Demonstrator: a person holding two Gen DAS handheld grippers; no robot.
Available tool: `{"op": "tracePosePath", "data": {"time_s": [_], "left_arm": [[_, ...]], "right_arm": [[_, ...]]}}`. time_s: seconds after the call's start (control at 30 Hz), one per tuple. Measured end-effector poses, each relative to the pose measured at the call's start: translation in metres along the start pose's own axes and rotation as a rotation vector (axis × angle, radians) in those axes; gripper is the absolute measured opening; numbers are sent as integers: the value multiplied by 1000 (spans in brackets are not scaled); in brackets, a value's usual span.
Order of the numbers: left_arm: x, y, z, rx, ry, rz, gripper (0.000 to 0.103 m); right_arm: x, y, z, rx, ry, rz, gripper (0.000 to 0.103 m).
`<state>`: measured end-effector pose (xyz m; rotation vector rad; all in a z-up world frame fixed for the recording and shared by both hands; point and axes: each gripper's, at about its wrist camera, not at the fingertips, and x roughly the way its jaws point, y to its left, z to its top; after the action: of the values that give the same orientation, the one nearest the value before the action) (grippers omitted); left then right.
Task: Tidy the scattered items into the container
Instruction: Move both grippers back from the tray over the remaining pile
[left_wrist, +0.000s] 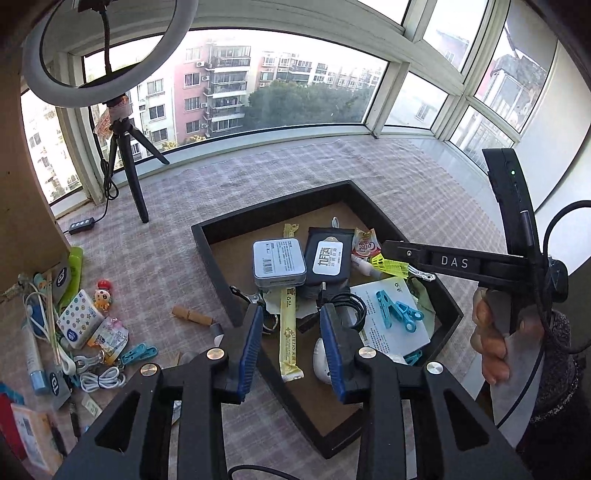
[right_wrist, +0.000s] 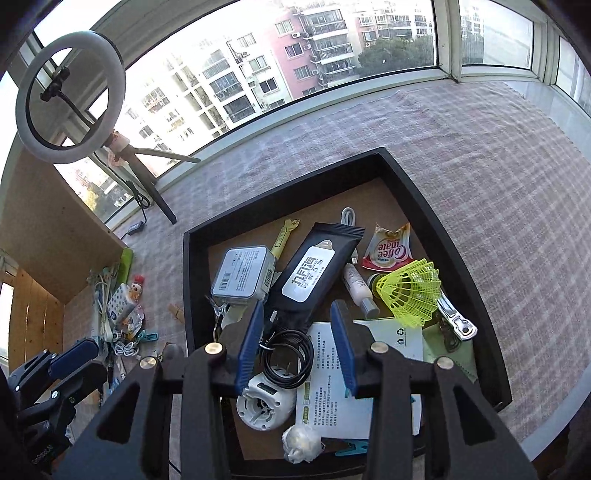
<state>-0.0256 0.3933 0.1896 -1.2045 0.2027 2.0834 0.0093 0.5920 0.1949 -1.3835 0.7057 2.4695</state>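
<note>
Nearest the left wrist camera, the left gripper hangs over the near corner of a black tray, its blue-padded fingers spread apart with nothing between them. Below the gap lie a long yellow sachet and a coiled black cable. In the right wrist view, the right gripper also stands spread and empty above the same cable, with a white round gadget and a printed paper sheet just beneath.

Farther into the tray sit a grey tin, a black wipes pack, a small white bottle, a coffee creamer sachet, a yellow plastic shuttlecock and blue clothes pegs.

Outside the tray, to its left on the checked tablecloth, more items remain scattered: a wooden peg, a tissue pack, a small doll and white cables. A hand holds the right gripper's handle at the tray's right edge.

Beyond, a ring light on a tripod stands before windows facing apartment blocks.
</note>
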Motion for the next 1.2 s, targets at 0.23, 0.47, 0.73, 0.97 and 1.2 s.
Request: {"op": "tracePosePath", "data": {"time_s": [0.23, 0.47, 0.73, 0.97, 1.2], "left_arm": [[-10, 19, -13, -25, 5, 32, 31], [-31, 51, -38, -51, -1, 73, 34], [-66, 108, -86, -125, -2, 169, 66], [-96, 176, -143, -216, 23, 431, 76], [-116, 218, -184, -304, 54, 501, 76]], "right_arm": [[-2, 16, -8, -24, 10, 6, 40], [-12, 45, -32, -44, 15, -3, 41], [-20, 100, -72, -90, 25, 28, 46], [-12, 144, -118, -154, 24, 24, 50], [9, 179, -159, -219, 26, -11, 50]]}}
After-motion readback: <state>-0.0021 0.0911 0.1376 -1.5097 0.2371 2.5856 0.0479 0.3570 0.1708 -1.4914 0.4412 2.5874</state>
